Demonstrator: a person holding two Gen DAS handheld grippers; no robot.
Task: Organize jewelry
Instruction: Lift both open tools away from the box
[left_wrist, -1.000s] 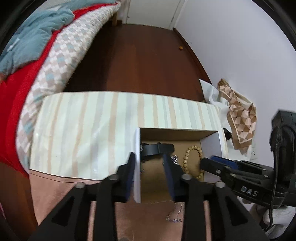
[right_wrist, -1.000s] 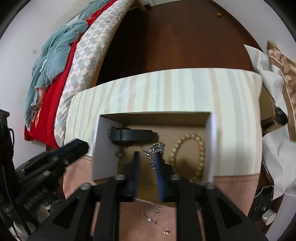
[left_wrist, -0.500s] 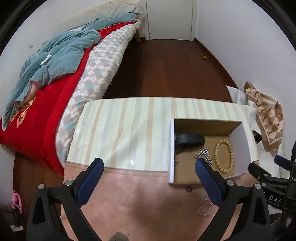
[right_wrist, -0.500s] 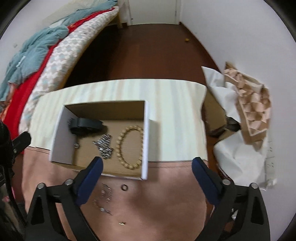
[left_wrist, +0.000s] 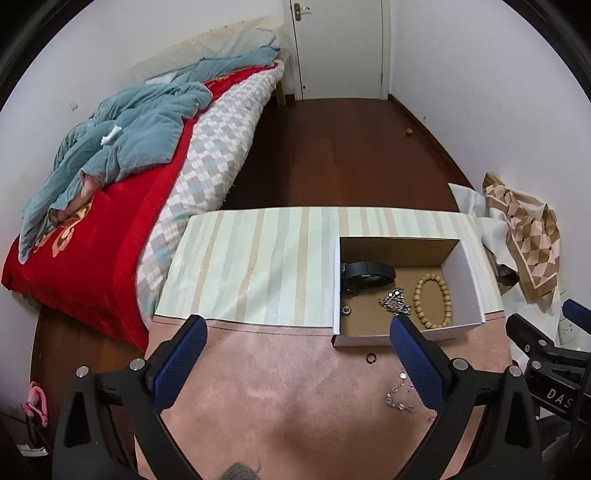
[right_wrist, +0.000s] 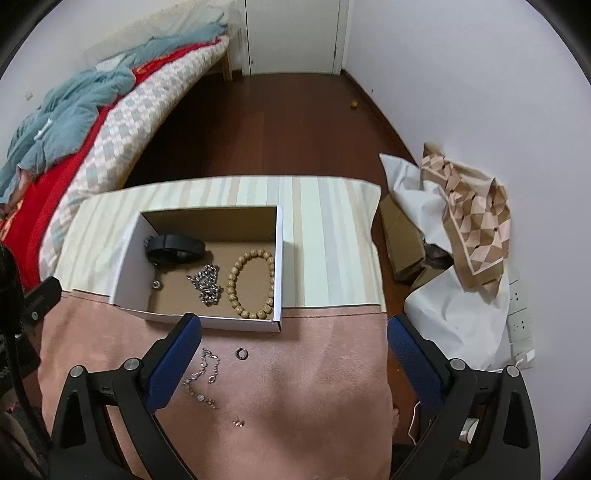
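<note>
A white cardboard box (right_wrist: 127, 266) (left_wrist: 471, 273) stands on the table and holds a black band (right_wrist: 175, 248) (left_wrist: 367, 274), a silver chain (right_wrist: 208, 282) (left_wrist: 395, 301), a wooden bead bracelet (right_wrist: 253, 284) (left_wrist: 434, 299) and a small stud (right_wrist: 158, 284). On the pink cloth (right_wrist: 295, 387) in front lie a small ring (right_wrist: 242, 353) (left_wrist: 370, 357), a thin necklace (right_wrist: 203, 376) (left_wrist: 400, 391) and a tiny earring (right_wrist: 238, 423). My left gripper (left_wrist: 297, 350) and right gripper (right_wrist: 293, 350) are both wide open and empty, held above the cloth.
A striped mat (left_wrist: 258, 266) covers the table's far half. A bed (left_wrist: 110, 192) with a red cover and blue blanket stands at the left. Crumpled paper and patterned cloth (right_wrist: 472, 214) lie at the right by the wall, with a wall socket (right_wrist: 519, 314).
Both grippers drew back and up from the box and opened wide. The silver chain that hung at the right fingers now lies in the box.
</note>
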